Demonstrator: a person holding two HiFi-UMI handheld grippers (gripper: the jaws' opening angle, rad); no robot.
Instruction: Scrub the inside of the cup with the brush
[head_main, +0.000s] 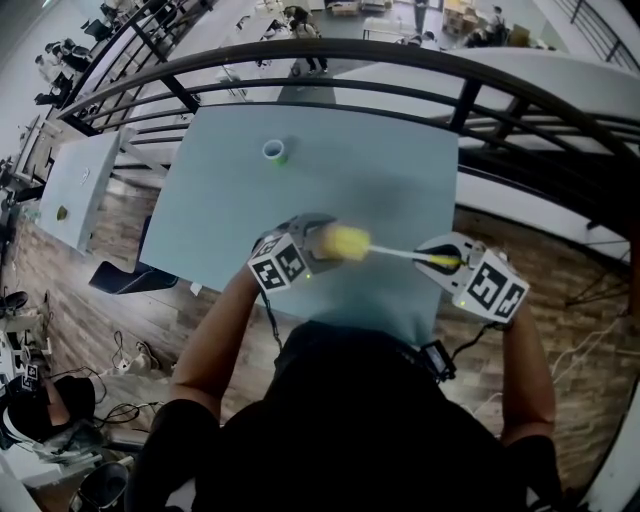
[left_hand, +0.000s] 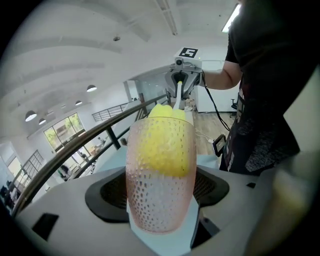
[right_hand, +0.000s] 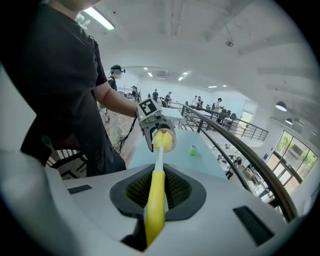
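The cup (left_hand: 160, 200) is hard to make out in the head view, above the table's (head_main: 400, 190) near edge. In the left gripper view it is seen clamped in the left gripper's (head_main: 308, 250) jaws, the brush's (head_main: 350, 243) yellow head inside. The handle is pinched by the right gripper (head_main: 447, 262), as its own view shows.

Two cups (left_hand: 160, 175) (head_main: 275, 151), apparently; one brush (head_main: 348, 243); two grippers (head_main: 322, 241) (head_main: 441, 262).

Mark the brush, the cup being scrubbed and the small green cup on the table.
brush (right_hand: 155, 200): right gripper view, on its yellow handle.
cup (left_hand: 160, 200): left gripper view, on its dimpled clear wall below the sponge.
green cup (head_main: 275, 151): head view, at its top near the rim.
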